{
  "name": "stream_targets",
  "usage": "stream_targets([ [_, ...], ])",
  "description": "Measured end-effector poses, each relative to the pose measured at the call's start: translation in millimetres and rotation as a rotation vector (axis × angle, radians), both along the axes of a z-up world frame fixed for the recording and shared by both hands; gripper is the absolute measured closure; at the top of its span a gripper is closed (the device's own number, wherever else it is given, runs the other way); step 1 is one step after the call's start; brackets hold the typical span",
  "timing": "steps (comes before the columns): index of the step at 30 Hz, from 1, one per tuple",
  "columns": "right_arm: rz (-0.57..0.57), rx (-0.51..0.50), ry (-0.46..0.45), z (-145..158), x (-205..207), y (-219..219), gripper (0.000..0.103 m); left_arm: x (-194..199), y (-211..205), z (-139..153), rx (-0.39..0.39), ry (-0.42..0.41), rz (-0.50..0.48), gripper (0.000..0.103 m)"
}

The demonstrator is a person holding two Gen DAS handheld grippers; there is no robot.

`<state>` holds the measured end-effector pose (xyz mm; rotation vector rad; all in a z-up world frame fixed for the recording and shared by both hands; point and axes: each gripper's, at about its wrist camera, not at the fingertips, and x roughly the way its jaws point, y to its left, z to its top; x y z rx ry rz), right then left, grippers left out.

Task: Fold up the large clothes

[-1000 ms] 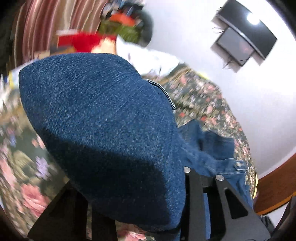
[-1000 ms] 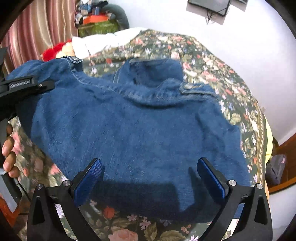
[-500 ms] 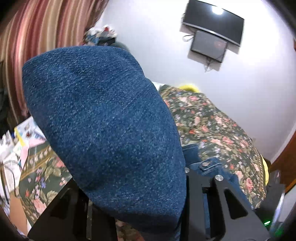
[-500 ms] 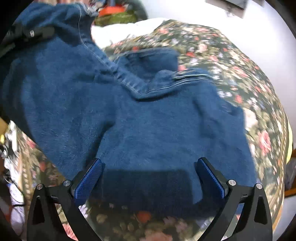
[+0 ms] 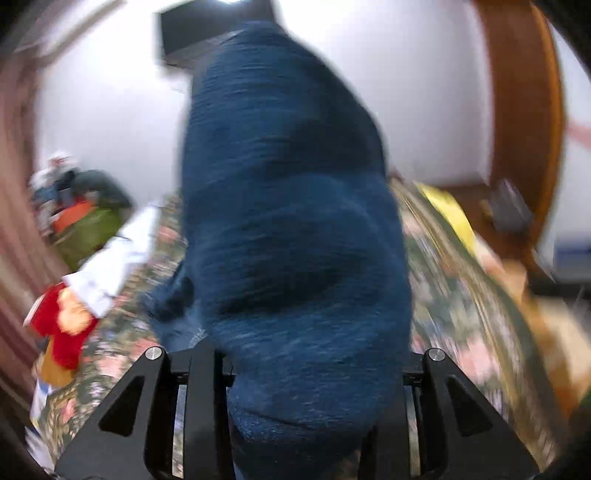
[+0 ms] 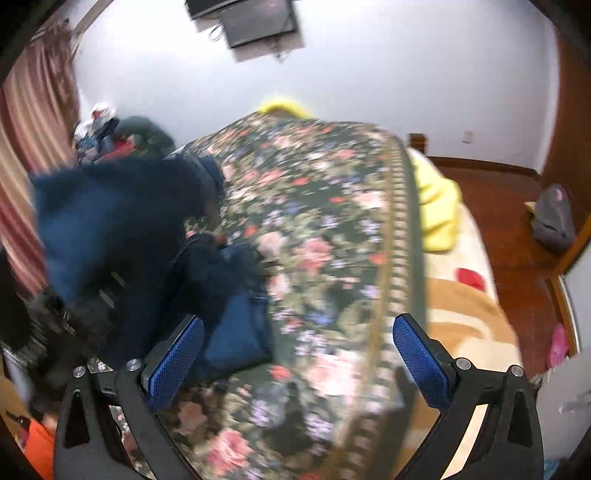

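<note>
A dark blue denim jacket (image 5: 295,240) fills the middle of the blurred left wrist view, bunched up between my left gripper's black fingers. My left gripper (image 5: 306,373) is shut on it and holds it lifted above the floral bedspread (image 5: 443,258). In the right wrist view the jacket (image 6: 122,236) hangs in a heap at the left, its lower part resting on the bedspread (image 6: 325,240). My right gripper (image 6: 295,354) is open and empty, its blue pads (image 6: 421,358) spread wide over the bedspread, to the right of the jacket.
A red soft toy (image 5: 62,325), white cloth (image 5: 114,258) and a pile of bags (image 5: 85,221) lie at the bed's far left. A yellow blanket (image 6: 436,206) and tan blanket (image 6: 465,317) lie on the right. A TV (image 6: 258,18) hangs on the wall. Wooden floor (image 6: 517,229) lies right of the bed.
The jacket was spread flat on the bed; my left gripper has lifted it up and swung it leftward into a bunch. The right wrist view has swung right, off the jacket.
</note>
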<state>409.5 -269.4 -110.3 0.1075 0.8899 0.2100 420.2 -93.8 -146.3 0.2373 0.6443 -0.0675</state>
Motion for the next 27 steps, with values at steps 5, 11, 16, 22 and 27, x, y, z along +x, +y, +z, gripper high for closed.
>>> stream_targets([
  [5, -0.007, 0.002, 0.009, -3, -15, -20, 0.001, -12, -20, -44, 0.119, 0.192, -0.135, 0.067],
  [11, 0.008, 0.011, 0.017, -4, -26, -19, 0.001, -30, -4, -36, -0.030, 0.298, -0.197, 0.034],
  [16, 0.056, 0.053, 0.000, 10, -32, -1, 0.001, -58, 19, -12, -0.164, 0.314, -0.191, 0.034],
  [22, 0.158, 0.077, -0.041, 29, -30, 46, 0.001, -66, 71, 15, -0.282, 0.252, -0.088, 0.031],
  [27, 0.220, 0.039, -0.027, 14, -15, 86, 0.001, -54, 117, 6, -0.294, 0.245, 0.073, 0.027],
])
